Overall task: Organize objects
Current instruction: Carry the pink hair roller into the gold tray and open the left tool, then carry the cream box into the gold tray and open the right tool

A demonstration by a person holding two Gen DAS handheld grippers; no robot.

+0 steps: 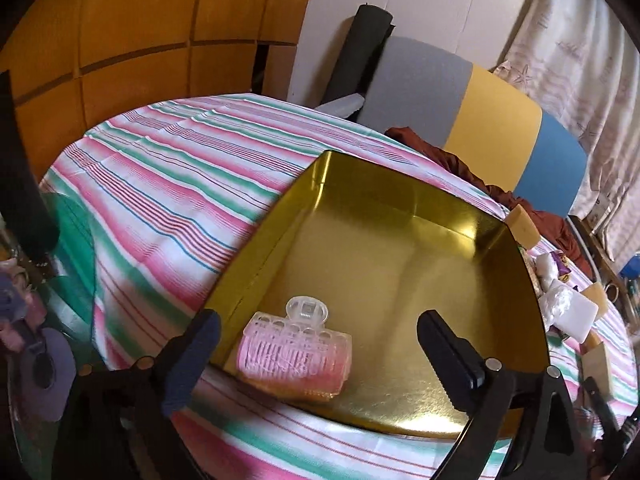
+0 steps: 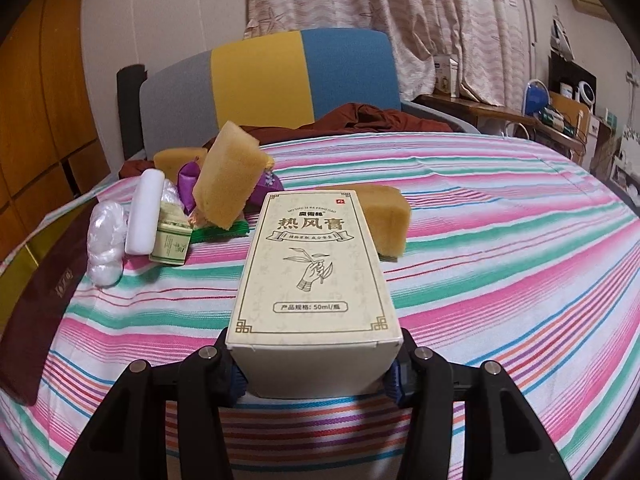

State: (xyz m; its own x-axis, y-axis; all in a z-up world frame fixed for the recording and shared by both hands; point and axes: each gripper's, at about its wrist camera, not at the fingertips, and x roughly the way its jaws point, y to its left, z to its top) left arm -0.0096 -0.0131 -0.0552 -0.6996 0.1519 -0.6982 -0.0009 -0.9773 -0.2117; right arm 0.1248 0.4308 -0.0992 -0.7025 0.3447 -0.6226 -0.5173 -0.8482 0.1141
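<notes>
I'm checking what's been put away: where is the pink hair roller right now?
In the left wrist view, the pink hair roller lies inside the gold tray, at its near-left corner, between the open left gripper's fingers.

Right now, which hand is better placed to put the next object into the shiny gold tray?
Probably the right: the right gripper already clamps the cream cardboard box. The left gripper is open and empty over the gold tray.

Roller (image 1: 294, 346) lies in the tin's (image 1: 404, 184) near corner on the table (image 1: 160, 184), sponges (image 2: 230, 176) and packets (image 2: 170, 246) piled right of it.
</notes>
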